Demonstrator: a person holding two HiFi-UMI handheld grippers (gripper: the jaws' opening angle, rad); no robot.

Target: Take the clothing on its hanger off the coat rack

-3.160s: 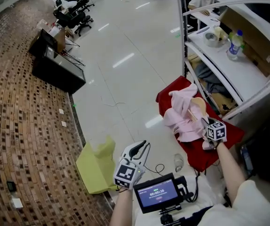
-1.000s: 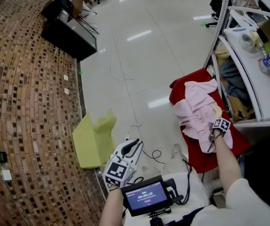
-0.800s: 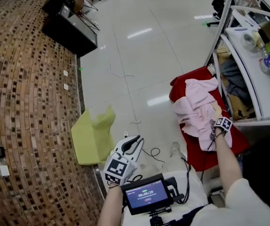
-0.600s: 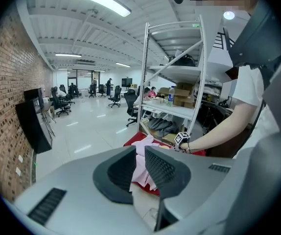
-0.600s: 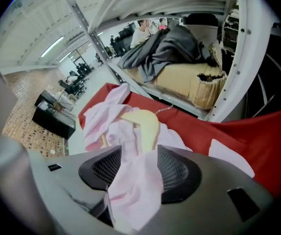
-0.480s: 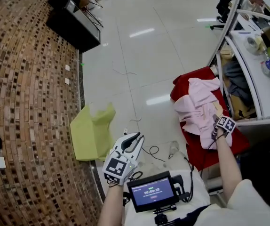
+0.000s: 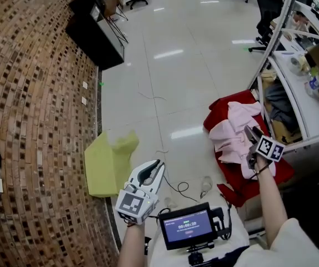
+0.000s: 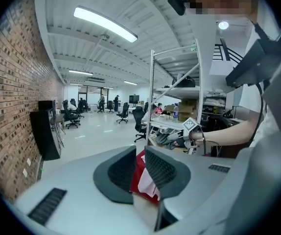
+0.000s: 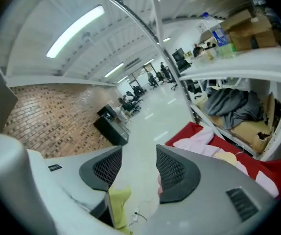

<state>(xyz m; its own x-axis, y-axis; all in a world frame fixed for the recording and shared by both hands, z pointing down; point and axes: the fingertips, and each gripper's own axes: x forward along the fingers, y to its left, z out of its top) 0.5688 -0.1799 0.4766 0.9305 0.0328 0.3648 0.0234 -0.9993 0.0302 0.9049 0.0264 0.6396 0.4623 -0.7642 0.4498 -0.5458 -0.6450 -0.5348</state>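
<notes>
Releasing judged done | pink clothing (image 7: 230,133) on its hanger (image 9: 227,156) lies on red cloth (image 7: 226,102) on the floor beside shelving | right tongs (image 7: 252,134) just opening wide, empty, above it | left tongs (image 7: 155,166) slightly parted, empty | next: likely pull clear without snagging.
</notes>
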